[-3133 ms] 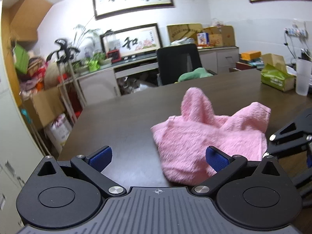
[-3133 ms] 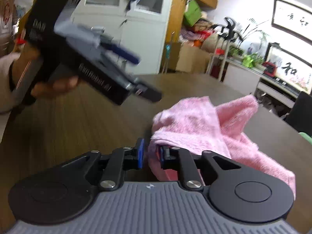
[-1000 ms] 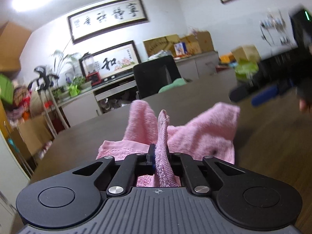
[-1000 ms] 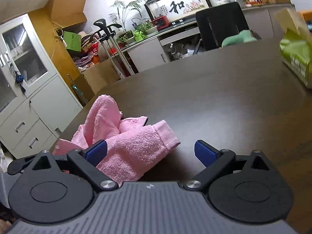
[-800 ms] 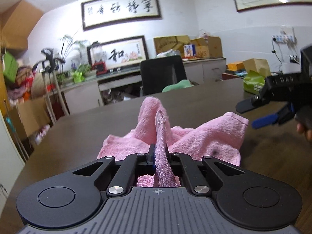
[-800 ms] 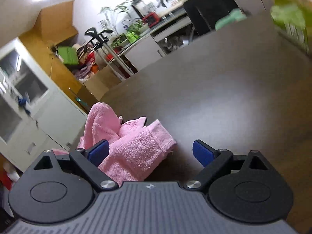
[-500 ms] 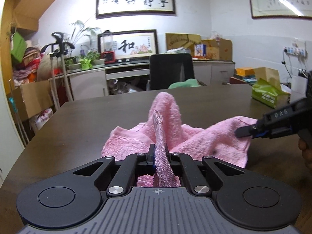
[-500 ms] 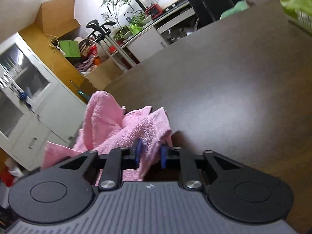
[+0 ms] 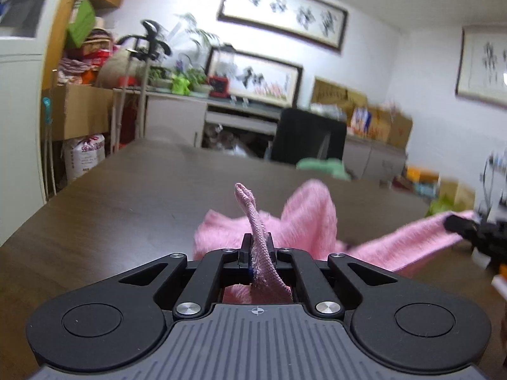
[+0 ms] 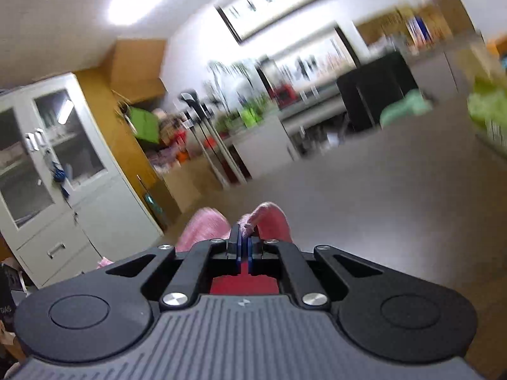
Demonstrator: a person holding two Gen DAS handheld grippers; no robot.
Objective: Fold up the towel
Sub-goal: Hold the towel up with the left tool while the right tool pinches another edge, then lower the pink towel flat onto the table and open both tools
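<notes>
Pink terry towel (image 9: 304, 221) lies bunched on the dark wooden table (image 9: 133, 190), lifted at two places by the two claws. From the left wrist view, the left claw (image 9: 258, 250) is clamped on a hemmed edge of the towel: the woven hem stands up between the closed fingers and curls over at its tip, and more pink cloth shows below, inside the claw's frame. Behind it the towel rises in a soft peak, and one strip of it stretches off toward the right edge of the view, raised off the table, where the tip of the right claw (image 9: 456, 223) grips its end. That far claw is blurred, so the fingers themselves are hard to make out there.

From the right wrist view, the right claw (image 10: 242, 243) is pinched together on the towel (image 10: 269, 218), with its blue pads almost meeting and a small fold of pink poking up just ahead of them. Two rounded humps of cloth show beyond the fingers, and reddish-pink fabric fills the gap in the frame beneath. This view is heavily smeared.

Across the table stands a black office chair (image 9: 309, 136) with a green cloth (image 9: 323, 166) at it. A green tissue pack (image 10: 488, 110) sits at the table's right side.
</notes>
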